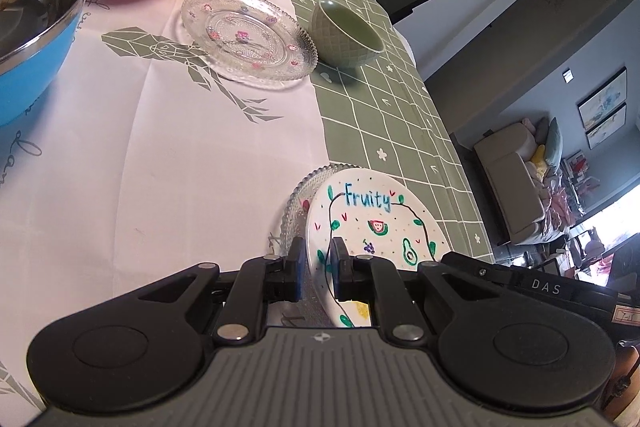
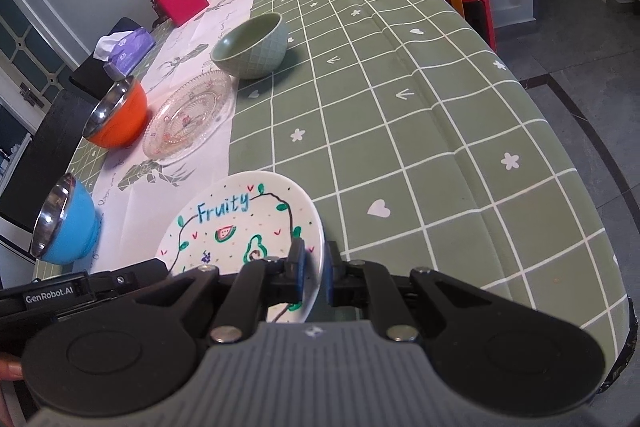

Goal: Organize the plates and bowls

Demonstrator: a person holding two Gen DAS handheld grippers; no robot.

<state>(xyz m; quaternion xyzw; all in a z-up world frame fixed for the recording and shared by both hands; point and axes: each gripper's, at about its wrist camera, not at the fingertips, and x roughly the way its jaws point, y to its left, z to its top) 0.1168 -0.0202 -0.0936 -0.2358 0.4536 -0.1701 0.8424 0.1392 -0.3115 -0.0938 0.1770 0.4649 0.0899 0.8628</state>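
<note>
White fruit-painted plate (image 2: 240, 223), orange bowl (image 2: 120, 115), blue bowl (image 2: 68, 227), green checked tablecloth (image 2: 400, 107).

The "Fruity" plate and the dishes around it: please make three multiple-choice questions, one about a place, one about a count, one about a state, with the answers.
1. What stands directly beside the free glass plate, on the green cloth?
A. the green bowl
B. the blue bowl
C. a tissue pack

2. How many bowls are on the table?
A. two
B. three
C. five

3. How is the Fruity plate held?
A. by no tool
B. by the left tool only
C. by both tools at its rim

Answers:
1 A, the green bowl sits at the glass plate's edge.
2 B, orange bowl, blue bowl and green.
3 C, the left tool and the right tool each pinch the rim; a second glass plate lies behind it.
</note>
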